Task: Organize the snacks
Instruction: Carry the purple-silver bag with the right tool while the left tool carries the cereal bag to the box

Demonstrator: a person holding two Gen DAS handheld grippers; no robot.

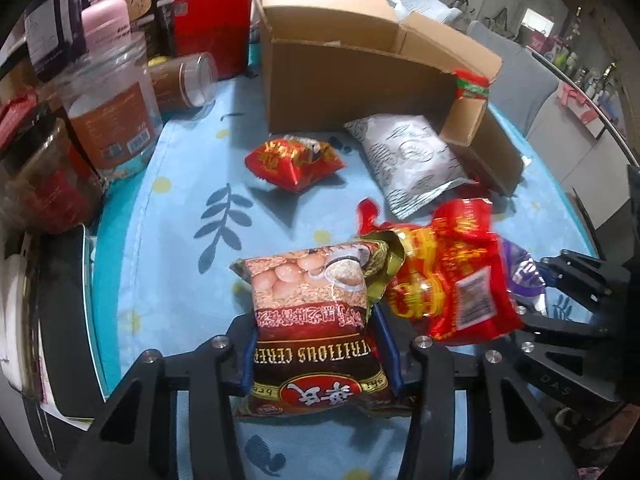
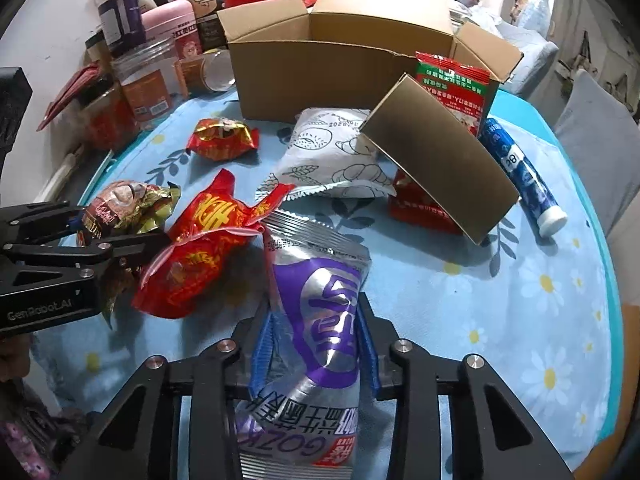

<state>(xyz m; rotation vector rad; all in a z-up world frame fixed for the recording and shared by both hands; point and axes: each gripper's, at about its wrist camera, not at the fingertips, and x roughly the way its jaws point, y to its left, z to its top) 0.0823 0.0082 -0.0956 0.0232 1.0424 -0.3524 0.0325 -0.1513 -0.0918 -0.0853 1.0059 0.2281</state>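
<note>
My left gripper (image 1: 314,324) is shut on a brown cereal packet (image 1: 312,280), its blue pads pressing both sides. In the right wrist view this gripper (image 2: 120,230) shows at the left edge with the same packet (image 2: 128,204). My right gripper (image 2: 314,312) is shut on a crumpled silver and purple snack packet (image 2: 316,264). A large red bag (image 1: 452,276) (image 2: 200,248) lies between the two held packets. Further back lie a small red packet (image 1: 292,160) (image 2: 222,138) and a white printed packet (image 1: 412,160) (image 2: 332,152). An open cardboard box (image 1: 340,80) (image 2: 320,76) stands behind them.
Jars and tins (image 1: 108,108) (image 2: 144,88) crowd the back left. A green and red packet (image 2: 452,80) hangs at the box's right corner, above its lowered flap (image 2: 440,168). A blue tube (image 2: 520,176) lies to the right. The flowered cloth (image 2: 500,300) covers the table.
</note>
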